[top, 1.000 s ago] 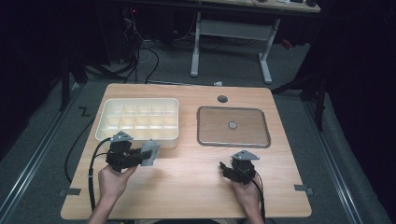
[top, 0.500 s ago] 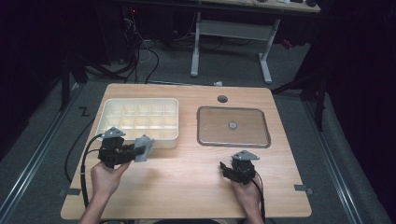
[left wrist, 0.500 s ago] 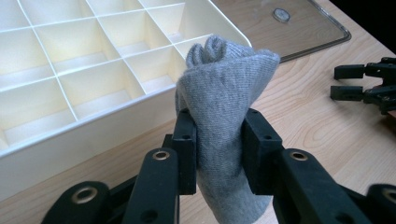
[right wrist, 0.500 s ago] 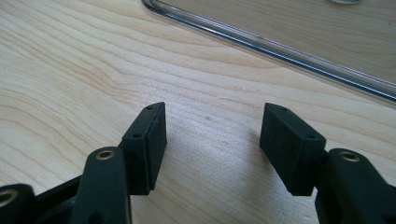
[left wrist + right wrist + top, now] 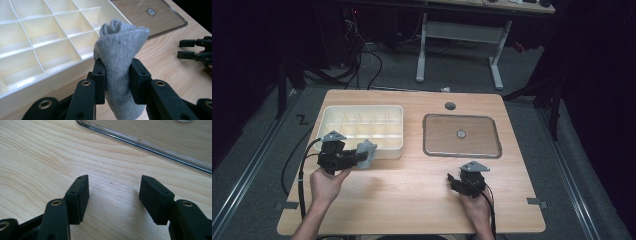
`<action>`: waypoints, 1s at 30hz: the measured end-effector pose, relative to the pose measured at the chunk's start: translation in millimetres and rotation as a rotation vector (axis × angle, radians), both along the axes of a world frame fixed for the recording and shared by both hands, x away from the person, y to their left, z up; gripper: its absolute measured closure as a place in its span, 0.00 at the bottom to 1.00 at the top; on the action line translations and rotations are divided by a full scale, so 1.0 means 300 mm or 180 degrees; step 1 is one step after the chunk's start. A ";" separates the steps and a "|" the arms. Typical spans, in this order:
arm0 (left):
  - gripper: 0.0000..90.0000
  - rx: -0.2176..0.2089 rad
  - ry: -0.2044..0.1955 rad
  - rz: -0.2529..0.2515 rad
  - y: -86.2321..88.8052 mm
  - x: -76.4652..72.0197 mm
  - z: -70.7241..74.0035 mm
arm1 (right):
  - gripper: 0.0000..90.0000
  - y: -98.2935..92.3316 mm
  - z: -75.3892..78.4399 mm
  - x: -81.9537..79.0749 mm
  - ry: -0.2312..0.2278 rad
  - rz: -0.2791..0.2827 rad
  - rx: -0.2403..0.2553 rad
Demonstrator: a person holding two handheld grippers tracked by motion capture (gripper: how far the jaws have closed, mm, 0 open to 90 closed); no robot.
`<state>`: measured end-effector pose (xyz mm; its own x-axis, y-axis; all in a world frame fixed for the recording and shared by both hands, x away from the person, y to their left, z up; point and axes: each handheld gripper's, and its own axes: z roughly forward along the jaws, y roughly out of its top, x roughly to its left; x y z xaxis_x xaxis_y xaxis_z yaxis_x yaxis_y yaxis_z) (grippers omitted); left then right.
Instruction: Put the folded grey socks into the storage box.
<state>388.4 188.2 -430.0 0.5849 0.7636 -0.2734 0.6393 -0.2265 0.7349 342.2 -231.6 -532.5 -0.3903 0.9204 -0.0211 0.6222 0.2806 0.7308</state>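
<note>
Left gripper view: fingers [image 5: 99, 75] clamp a grey sock [image 5: 120, 50]; right gripper [image 5: 113, 200] fingers wide.

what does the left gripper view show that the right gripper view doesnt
The left gripper view has the left gripper clamped on a rolled grey knitted sock, beside a cream plastic divided tray, with the other gripper farther off at the right edge. The right gripper view has the right gripper with its jaws apart and nothing between them, low over bare wood. Both share the light wooden table and the clear rectangular lid with its metal-looking rim.
</note>
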 end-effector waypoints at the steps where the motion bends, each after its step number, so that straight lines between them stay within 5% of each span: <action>1: 0.77 -0.0009 -0.0004 0.0000 0.002 0.002 0.002 | 0.46 0.000 0.000 0.000 0.0000 0.0001 0.0001; 30: 0.77 -0.0046 0.0018 0.0054 0.025 0.097 0.060 | 0.46 0.000 0.000 -0.001 0.0002 -0.0002 0.0000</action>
<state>417.6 195.6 -412.0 0.5703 0.7694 -0.2876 0.6470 -0.2050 0.7344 341.9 -231.5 -532.5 -0.3897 0.9207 -0.0207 0.6229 0.2801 0.7304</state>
